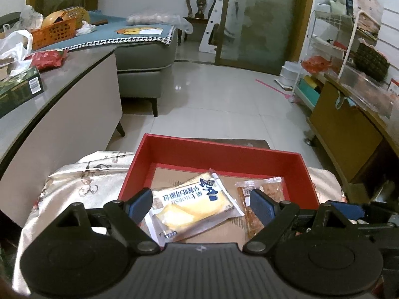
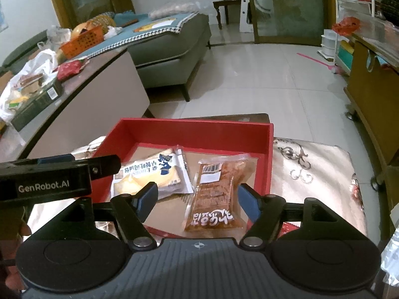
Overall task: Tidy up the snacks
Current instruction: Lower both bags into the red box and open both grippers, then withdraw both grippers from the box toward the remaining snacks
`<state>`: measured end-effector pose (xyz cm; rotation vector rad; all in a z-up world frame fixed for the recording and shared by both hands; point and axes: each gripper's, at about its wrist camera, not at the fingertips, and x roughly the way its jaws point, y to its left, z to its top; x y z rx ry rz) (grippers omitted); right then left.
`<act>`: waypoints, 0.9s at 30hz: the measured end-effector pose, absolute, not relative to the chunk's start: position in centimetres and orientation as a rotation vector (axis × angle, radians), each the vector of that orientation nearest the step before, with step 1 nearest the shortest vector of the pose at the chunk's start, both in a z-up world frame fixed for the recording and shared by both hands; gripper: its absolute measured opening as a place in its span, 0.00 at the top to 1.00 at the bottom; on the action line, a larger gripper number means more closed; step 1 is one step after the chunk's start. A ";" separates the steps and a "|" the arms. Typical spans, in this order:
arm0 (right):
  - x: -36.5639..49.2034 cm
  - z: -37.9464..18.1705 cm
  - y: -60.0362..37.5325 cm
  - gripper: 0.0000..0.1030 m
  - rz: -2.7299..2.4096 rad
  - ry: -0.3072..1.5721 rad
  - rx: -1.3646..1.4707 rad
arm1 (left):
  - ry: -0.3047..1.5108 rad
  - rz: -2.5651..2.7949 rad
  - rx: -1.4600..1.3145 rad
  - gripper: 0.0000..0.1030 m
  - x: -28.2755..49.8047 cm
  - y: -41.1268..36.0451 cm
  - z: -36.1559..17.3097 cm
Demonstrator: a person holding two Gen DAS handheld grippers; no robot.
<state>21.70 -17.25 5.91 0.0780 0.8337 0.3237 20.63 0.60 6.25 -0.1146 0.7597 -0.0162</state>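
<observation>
A red open box (image 1: 219, 149) (image 2: 194, 129) with a cardboard floor sits on a cloth-covered table. Inside lie a white and yellow bread packet (image 1: 194, 206) (image 2: 149, 174) on the left and an orange-brown snack packet (image 1: 264, 186) (image 2: 214, 199) on the right. My left gripper (image 1: 202, 204) is open just above the bread packet, which lies between its fingers. My right gripper (image 2: 197, 199) is open above the orange-brown packet, empty. The left gripper's side shows in the right wrist view (image 2: 57, 177).
A patterned silver cloth (image 2: 311, 169) covers the table under the box. A grey counter (image 1: 64, 82) at left holds a green box, a red bag and plastic bags. A sofa (image 1: 144, 57), a wooden cabinet (image 1: 349, 134) and a white rack stand around the tiled floor.
</observation>
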 end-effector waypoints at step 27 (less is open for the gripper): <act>14.9 6.1 -16.3 0.21 0.385 0.871 0.052 | 0.838 -0.046 -0.035 0.22 12.5 3.2 5.8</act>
